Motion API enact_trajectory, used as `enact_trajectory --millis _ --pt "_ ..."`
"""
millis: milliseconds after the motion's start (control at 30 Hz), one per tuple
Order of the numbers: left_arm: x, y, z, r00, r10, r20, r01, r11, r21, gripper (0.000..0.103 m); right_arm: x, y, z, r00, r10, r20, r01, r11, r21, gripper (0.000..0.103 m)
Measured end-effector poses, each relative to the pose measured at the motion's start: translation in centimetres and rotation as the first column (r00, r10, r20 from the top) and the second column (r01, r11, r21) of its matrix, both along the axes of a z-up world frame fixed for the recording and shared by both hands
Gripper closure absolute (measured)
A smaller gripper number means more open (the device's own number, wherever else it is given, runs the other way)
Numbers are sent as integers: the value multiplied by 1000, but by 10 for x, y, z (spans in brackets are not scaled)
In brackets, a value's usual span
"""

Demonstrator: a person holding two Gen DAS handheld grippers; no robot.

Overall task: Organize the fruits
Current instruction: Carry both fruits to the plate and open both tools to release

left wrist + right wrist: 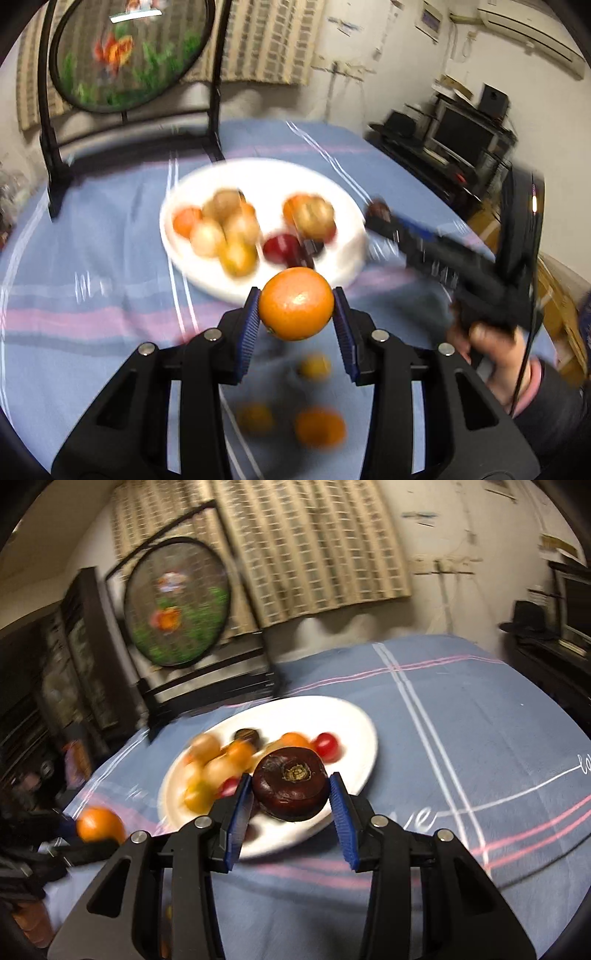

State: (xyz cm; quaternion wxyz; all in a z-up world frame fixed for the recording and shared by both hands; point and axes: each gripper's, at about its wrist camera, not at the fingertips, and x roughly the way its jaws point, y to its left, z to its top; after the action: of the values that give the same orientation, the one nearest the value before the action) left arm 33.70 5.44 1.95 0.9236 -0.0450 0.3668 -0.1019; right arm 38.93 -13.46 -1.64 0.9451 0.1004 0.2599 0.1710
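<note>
Fruit rode in both grippers toward the white plate [364, 734]: the left gripper [295, 306] clamped an orange [295, 302], the right gripper [290, 794] a dark water chestnut [290, 788], apparently for sorting.

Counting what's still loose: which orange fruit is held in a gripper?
The orange clamped in the left gripper, above the tablecloth; the others lie loose.
</note>
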Motion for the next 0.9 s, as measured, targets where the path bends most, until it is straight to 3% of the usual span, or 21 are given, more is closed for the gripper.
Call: enact_trajectory --millis 100,233,367,533,600,633,667,700,733,800,900 --pt "45 -2 12 999 42 24 -43 999 22 64 26 -9 -11 998 -38 -49 40 998 37 60" --pt "89 -8 14 998 60 22 -61 996 64 64 41 -16 -19 995 -11 -98 20 995 101 60" --pt "130 -12 -1 996 87 -33 -83 992 97 64 48 -15 -18 995 13 -95 -2 994 108 60" --pt "152 -11 -22 989 121 -87 -111 987 117 63 54 -9 -19 993 46 -110 -35 994 106 60" --pt "151 -12 -21 990 118 -78 -109 988 110 51 53 -7 -17 994 40 -106 -31 996 89 44" --pt "147 -14 -16 991 119 -61 -111 987 117 40 52 -7 -15 995 33 -95 -26 996 80 41" --pt "141 -15 -11 991 131 -36 -125 983 136 30 52 -6 -14 995 38 -88 -31 996 79 41" --pt "135 -15 -6 989 146 -13 -142 978 153 14 51 -6 -12 996 44 -82 -38 996 77 41" --pt "126 -16 1 987 162 20 -163 972 169 5 50 -5 -10 996 48 -77 -43 997 72 41" --pt "102 -15 14 983 167 74 -178 967 182 4 44 -3 -3 997 45 -57 -42 998 54 40" --pt "66 -6 23 980 180 89 -194 964 183 2 33 3 6 999 33 -34 -32 999 12 40"
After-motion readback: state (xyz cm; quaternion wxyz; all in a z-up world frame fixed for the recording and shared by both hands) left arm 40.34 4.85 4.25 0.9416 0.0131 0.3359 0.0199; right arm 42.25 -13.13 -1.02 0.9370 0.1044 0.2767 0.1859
